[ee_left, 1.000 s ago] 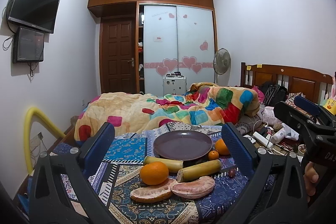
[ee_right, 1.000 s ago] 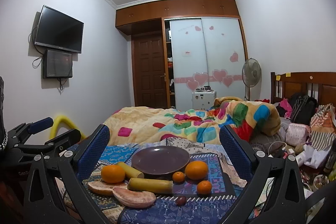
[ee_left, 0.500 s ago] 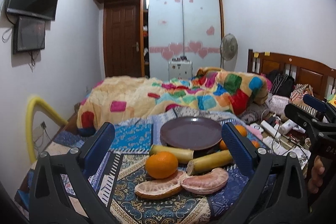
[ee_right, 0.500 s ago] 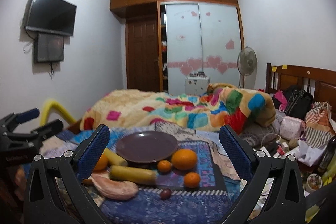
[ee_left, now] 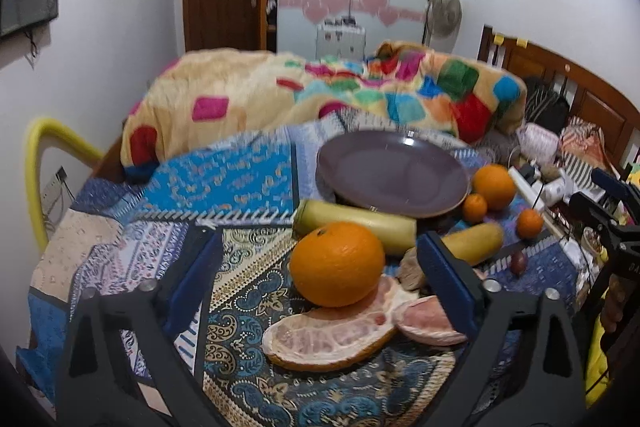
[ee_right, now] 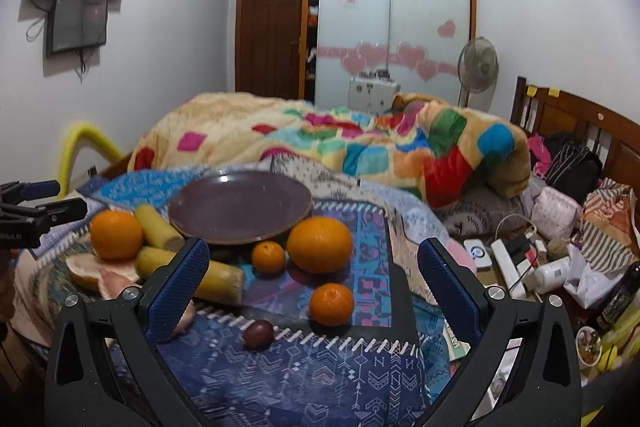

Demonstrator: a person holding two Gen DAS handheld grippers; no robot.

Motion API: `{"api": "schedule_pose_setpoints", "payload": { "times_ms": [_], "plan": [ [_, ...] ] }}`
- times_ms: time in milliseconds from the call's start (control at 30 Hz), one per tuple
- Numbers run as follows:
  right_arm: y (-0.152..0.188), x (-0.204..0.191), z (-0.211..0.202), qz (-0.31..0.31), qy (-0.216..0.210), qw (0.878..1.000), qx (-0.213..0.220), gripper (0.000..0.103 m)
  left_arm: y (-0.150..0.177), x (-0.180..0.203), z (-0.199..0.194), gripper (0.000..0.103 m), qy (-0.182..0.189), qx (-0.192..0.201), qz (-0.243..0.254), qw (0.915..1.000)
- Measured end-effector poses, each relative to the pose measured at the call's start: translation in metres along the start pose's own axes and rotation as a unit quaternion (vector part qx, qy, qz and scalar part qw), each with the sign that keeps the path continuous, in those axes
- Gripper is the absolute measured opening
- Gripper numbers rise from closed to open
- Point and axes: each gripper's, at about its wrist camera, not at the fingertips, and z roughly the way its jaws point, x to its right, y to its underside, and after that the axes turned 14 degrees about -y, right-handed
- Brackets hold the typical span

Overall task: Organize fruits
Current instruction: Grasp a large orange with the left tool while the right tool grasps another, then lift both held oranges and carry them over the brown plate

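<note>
A purple plate (ee_left: 392, 175) (ee_right: 240, 205) lies empty on a patterned cloth. In the left wrist view, my left gripper (ee_left: 320, 267) is open, its jaws either side of a large orange (ee_left: 336, 263) that rests on pomelo segments (ee_left: 332, 335). Two banana pieces (ee_left: 356, 223) lie behind it. In the right wrist view, my right gripper (ee_right: 312, 275) is open and empty above a small mandarin (ee_right: 331, 303), with a large orange (ee_right: 319, 243), another mandarin (ee_right: 268, 257) and a dark passion fruit (ee_right: 258, 333) close by.
A colourful quilt (ee_right: 360, 139) is heaped behind the cloth. Clutter with a power strip (ee_right: 508, 267), bottles and bags fills the right side. A yellow tube (ee_left: 36, 155) curves at the left. The left gripper also shows at the left edge of the right wrist view (ee_right: 36, 215).
Both grippers have moved forward and down toward the fruit. The left one now brackets the large orange; the right one has closed in on the small mandarin. Both stay open.
</note>
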Motion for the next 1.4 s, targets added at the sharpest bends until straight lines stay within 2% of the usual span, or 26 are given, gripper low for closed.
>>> {"api": "schedule_pose_setpoints", "payload": {
  "times_ms": [167, 333, 533, 767, 1000, 1067, 1233, 1400],
  "plan": [
    [0.005, 0.014, 0.02, 0.012, -0.001, 0.999, -0.036, 0.103, 0.001, -0.002, 0.031, 0.09, 0.021, -0.047, 0.004, 0.9987],
    [0.003, 0.023, 0.036, 0.01, -0.003, 0.998, -0.056, 0.103, -0.001, 0.006, 0.049, 0.089, 0.033, -0.067, 0.014, 0.9971],
    [-0.004, 0.036, 0.06, 0.029, -0.025, 0.996, -0.078, 0.097, 0.001, 0.008, 0.062, 0.08, 0.057, -0.087, 0.018, 0.9944],
    [-0.005, 0.042, 0.088, 0.037, -0.043, 0.992, -0.116, 0.09, 0.002, 0.011, 0.067, 0.07, 0.078, -0.094, 0.027, 0.9922],
    [-0.009, 0.045, 0.106, 0.036, -0.049, 0.986, -0.155, 0.085, 0.002, 0.015, 0.067, 0.069, 0.072, -0.082, 0.038, 0.9933],
    [-0.008, 0.045, 0.112, 0.039, -0.05, 0.984, -0.168, 0.077, 0.002, 0.014, 0.067, 0.069, 0.073, -0.084, 0.038, 0.9931],
    [-0.009, 0.047, 0.112, 0.051, -0.072, 0.982, -0.167, 0.063, 0.001, 0.012, 0.066, 0.068, 0.068, -0.084, 0.035, 0.9935],
    [-0.01, 0.039, 0.11, 0.028, -0.058, 0.984, -0.166, 0.062, -0.004, 0.005, 0.061, 0.068, 0.06, -0.081, 0.029, 0.9945]
  ]
}}
